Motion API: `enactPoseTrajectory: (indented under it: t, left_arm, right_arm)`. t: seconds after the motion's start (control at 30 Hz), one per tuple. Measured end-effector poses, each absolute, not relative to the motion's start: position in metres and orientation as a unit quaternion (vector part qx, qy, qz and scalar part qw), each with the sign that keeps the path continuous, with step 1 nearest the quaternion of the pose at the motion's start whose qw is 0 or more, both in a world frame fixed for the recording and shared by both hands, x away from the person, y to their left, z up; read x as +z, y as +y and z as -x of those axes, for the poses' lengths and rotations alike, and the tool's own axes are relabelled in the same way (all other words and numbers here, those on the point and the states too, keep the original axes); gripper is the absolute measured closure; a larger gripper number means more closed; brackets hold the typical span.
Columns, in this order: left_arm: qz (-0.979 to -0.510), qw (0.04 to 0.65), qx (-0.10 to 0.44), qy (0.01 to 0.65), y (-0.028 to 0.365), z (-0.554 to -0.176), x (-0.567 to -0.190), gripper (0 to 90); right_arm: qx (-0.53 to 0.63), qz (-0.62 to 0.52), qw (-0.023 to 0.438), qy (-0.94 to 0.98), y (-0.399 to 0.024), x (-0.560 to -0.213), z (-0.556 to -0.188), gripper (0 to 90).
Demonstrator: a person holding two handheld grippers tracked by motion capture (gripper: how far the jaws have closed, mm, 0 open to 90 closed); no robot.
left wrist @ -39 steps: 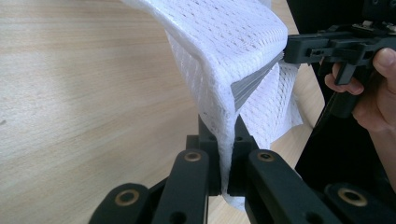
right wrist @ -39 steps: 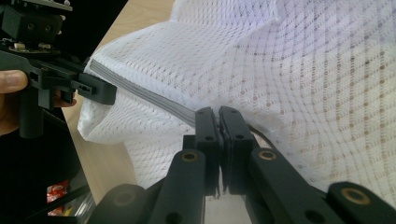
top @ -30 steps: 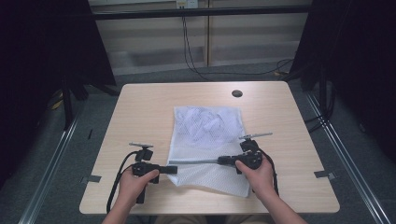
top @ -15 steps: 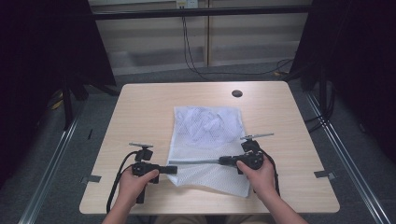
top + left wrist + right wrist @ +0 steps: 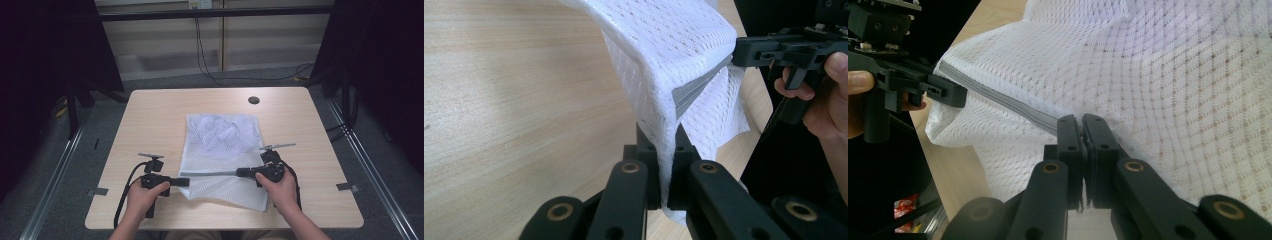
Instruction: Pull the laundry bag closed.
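Observation:
A white mesh bag (image 5: 222, 140) lies flat on the light wooden table (image 5: 150, 115), with a grey zipper strip (image 5: 207, 174) across its near part. My left gripper (image 5: 184, 180) is shut on the bag's left edge at the zipper's end. In the left gripper view the mesh (image 5: 664, 50) rises out of the closed left gripper (image 5: 668, 145), and the zipper (image 5: 696, 87) runs to the right gripper (image 5: 744, 50). My right gripper (image 5: 239, 173) is shut on the zipper farther right. In the right gripper view it (image 5: 1082, 122) pinches the grey strip (image 5: 998, 97), with the left gripper (image 5: 958, 95) beyond.
A small black round grommet (image 5: 253, 100) sits near the table's far edge. Bare tabletop lies left, right and beyond the bag. Cables (image 5: 210, 60) hang behind the table, and metal rails (image 5: 372, 175) run along the floor on both sides.
The right gripper has edged slightly to the right along the grey strip. The left hand has barely moved, and the strip stays stretched between the two grippers.

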State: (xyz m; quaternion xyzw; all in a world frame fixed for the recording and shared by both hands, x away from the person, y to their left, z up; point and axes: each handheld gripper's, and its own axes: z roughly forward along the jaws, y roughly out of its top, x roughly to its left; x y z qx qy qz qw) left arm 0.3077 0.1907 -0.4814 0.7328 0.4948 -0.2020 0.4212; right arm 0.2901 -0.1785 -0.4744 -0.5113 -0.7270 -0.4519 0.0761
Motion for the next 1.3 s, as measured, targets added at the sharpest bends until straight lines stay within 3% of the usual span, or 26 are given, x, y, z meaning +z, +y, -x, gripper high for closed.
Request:
enactPoseTrajectory:
  t: [1.3]
  left_arm:
    - [-0.733,0.417,-0.201,0.499,0.191,-0.307,-0.482,88.6]
  right_arm:
    - [-0.454,0.519,0.079,-0.720,-0.192,-0.478,-0.288,86.7]
